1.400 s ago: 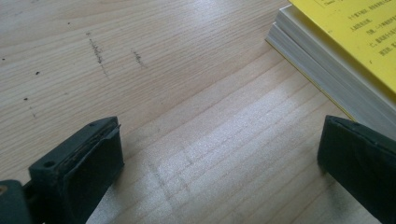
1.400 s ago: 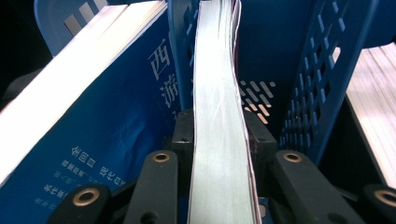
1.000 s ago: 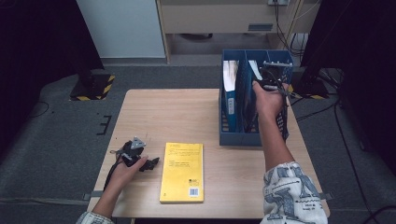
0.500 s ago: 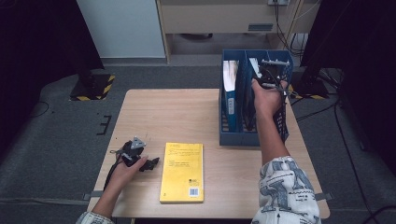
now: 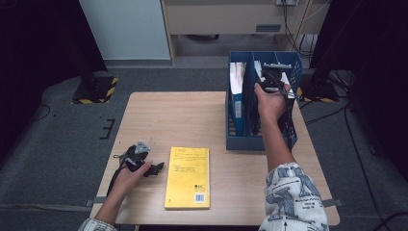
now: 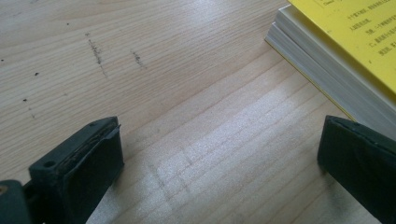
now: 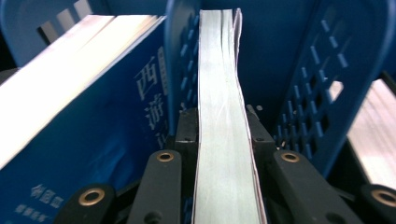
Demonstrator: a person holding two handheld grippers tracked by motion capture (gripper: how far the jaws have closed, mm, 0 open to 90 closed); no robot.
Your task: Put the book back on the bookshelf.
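1. book [image 7: 224,140] pinched by the right gripper [image 7: 224,135], jaws clamped on its page edges, upright in the blue rack [image 5: 235,139].
2. stiff and fairly light, i'd say; grip near the spine.
3. left gripper [image 6: 219,158] wide open, empty, beside the yellow book [image 5: 188,177].

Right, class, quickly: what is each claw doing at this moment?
Left claw: open, nothing held, over the table beside the yellow book.
Right claw: shut on the upright book in the blue rack.
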